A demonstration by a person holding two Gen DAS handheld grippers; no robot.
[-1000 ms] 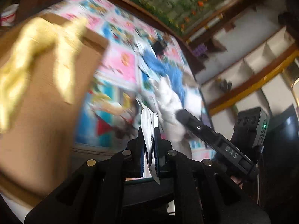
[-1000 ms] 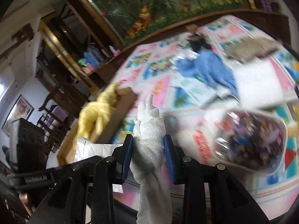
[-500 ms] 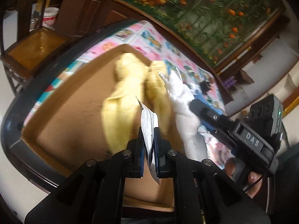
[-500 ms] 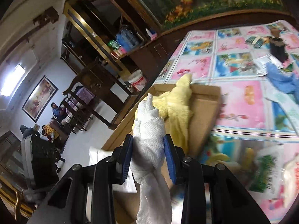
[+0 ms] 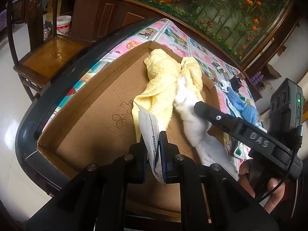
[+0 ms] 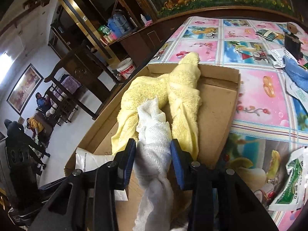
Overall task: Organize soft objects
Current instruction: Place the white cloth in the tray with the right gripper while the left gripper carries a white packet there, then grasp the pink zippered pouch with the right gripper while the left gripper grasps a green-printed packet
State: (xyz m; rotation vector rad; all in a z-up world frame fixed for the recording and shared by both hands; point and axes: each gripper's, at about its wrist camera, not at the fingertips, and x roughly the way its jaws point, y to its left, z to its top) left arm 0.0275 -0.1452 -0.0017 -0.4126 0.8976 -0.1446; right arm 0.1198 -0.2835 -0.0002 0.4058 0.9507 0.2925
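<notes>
1. Right claw (image 6: 152,160) was closed on a twisted white cloth (image 6: 154,134), pads pinching it mid-length. The top end stood above the pads; the tail hung slack below.
2. Left claw (image 5: 155,157) was clamped on a thin white packet (image 5: 149,132) with printed text, held edge-on over the box (image 5: 92,123).
3. The box, shallow cardboard, sat at the tabletop (image 6: 267,96) edge, on a pink patterned cover. A yellow towel (image 5: 163,82) lay bunched inside toward the far corner, 1 end draped over the far wall.
4. The white cloth's tip touched the yellow towel; the cloth hung over the box interior, not yet released.
5. Handling, judged: the cloth looked light, limp and coarse-woven, unlikely to slip. It will sag and untwist once freed. A mid-length pinch on the thick twisted part suits it; an end grip would leave more dangling.
6. The packet looked flat, smooth and crinkly, likelier to slide. An edge grip well inside the pads seems safest.
7. Elsewhere on the tabletop: a blue cloth (image 6: 295,70) and a green-printed packet (image 6: 288,181), well apart from the box.
</notes>
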